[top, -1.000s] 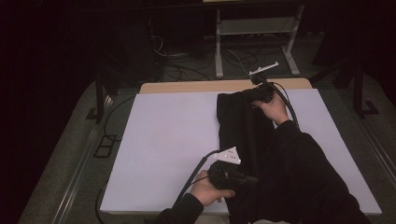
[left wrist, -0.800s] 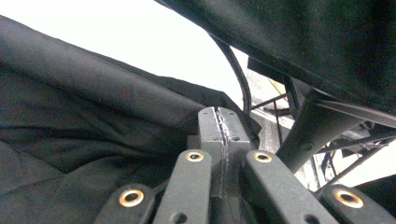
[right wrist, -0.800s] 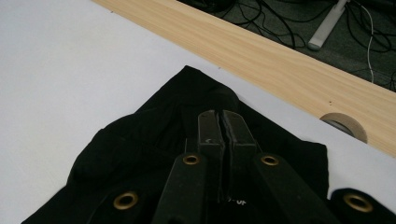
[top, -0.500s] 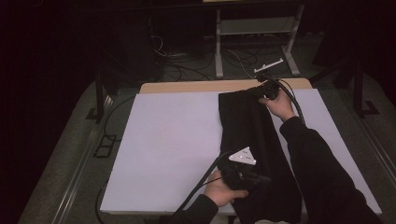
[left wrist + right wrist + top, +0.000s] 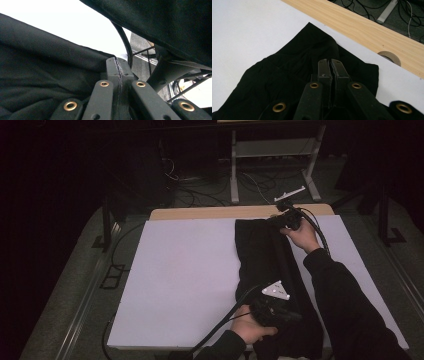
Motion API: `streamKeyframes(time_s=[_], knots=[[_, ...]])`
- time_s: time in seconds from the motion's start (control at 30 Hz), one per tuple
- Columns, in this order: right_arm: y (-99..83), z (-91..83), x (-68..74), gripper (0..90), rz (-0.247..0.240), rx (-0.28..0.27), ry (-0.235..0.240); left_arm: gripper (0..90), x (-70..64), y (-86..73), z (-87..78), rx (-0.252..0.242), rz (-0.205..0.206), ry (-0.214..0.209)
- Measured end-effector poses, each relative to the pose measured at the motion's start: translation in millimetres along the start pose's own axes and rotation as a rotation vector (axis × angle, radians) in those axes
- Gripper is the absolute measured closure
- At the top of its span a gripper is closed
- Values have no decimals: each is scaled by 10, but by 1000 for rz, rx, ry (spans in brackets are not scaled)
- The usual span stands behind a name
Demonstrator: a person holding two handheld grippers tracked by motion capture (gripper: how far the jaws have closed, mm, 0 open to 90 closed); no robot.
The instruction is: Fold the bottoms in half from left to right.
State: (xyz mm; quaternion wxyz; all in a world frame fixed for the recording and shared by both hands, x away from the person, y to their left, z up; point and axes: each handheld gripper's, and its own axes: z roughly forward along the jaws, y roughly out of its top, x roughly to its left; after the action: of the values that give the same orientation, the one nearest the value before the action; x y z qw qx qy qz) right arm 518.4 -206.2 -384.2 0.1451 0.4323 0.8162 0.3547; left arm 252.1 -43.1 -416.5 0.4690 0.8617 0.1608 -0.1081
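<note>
Both claws are pressed together on a black garment that lies lengthwise along the right half of the white counter. Left claw pinches the near end; right claw pinches the far end, close to the counter's wooden edge. The cloth looks thin at the jaws, so an uneven pull could slip it free, or bunch the fabric instead of straightening it.

a lab-like recording space: white-covered table, loose floor cables, metal stand, dark surroundings.
</note>
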Motion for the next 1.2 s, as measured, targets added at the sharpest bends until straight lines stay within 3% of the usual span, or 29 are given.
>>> streamKeyframes(time_s=[0.5,0.77,1.2], knots=[[-273,28,-229,859,45,-25,-8,887,43,67,311,58,-37,-17],[-455,82,-355,859,101,-47,20,886,53,73,393,85,-45,-12],[-591,135,-457,858,103,-62,23,886,64,100,560,117,-55,-13]])
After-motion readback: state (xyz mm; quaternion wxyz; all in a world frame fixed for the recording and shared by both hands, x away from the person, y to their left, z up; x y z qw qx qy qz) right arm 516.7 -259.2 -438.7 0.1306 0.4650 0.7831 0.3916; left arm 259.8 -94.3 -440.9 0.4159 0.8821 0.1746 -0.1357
